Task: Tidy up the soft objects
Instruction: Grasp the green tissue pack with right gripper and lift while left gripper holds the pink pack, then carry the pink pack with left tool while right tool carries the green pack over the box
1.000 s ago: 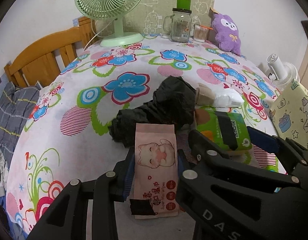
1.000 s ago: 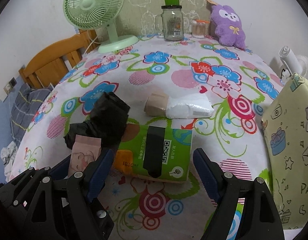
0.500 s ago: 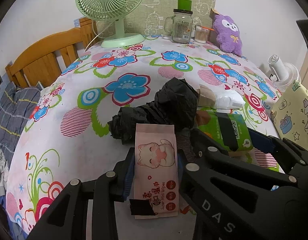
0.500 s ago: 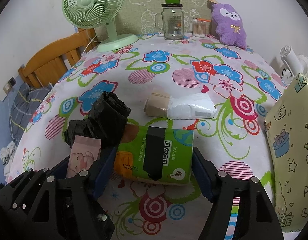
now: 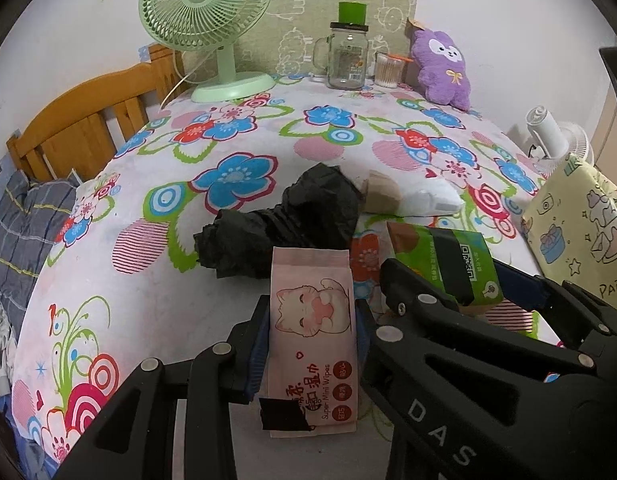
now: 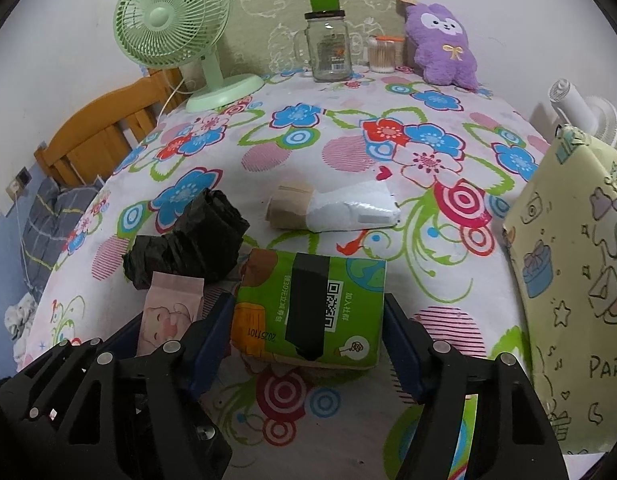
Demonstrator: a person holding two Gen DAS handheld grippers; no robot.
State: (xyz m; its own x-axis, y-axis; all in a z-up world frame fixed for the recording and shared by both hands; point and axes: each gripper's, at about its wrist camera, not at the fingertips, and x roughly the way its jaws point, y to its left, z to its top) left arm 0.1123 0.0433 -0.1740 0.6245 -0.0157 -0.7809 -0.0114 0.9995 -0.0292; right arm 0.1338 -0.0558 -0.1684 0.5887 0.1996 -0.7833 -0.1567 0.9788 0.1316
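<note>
My left gripper (image 5: 311, 320) is shut on a pink wet-wipes pack (image 5: 311, 332) with a cat face, held low over the flowered table. The pack also shows in the right wrist view (image 6: 168, 312). My right gripper (image 6: 308, 320) has a finger against each side of a green tissue pack (image 6: 312, 304), which also shows in the left wrist view (image 5: 448, 256); it looks lifted off the cloth. A crumpled black plastic bag (image 6: 188, 244) lies just beyond the pink pack. A white and brown tissue pack (image 6: 332, 210) lies further back.
At the far edge stand a green fan (image 6: 176, 32), a glass jar mug (image 6: 328, 52), a cotton-swab cup (image 6: 382, 54) and a purple plush (image 6: 444, 44). A yellow patterned box (image 6: 568, 280) stands at the right. A wooden chair (image 5: 88, 128) is at the left.
My right gripper has closed in on the green tissue pack and its near end has come up. The left gripper still holds the pink pack, shifted slightly.
</note>
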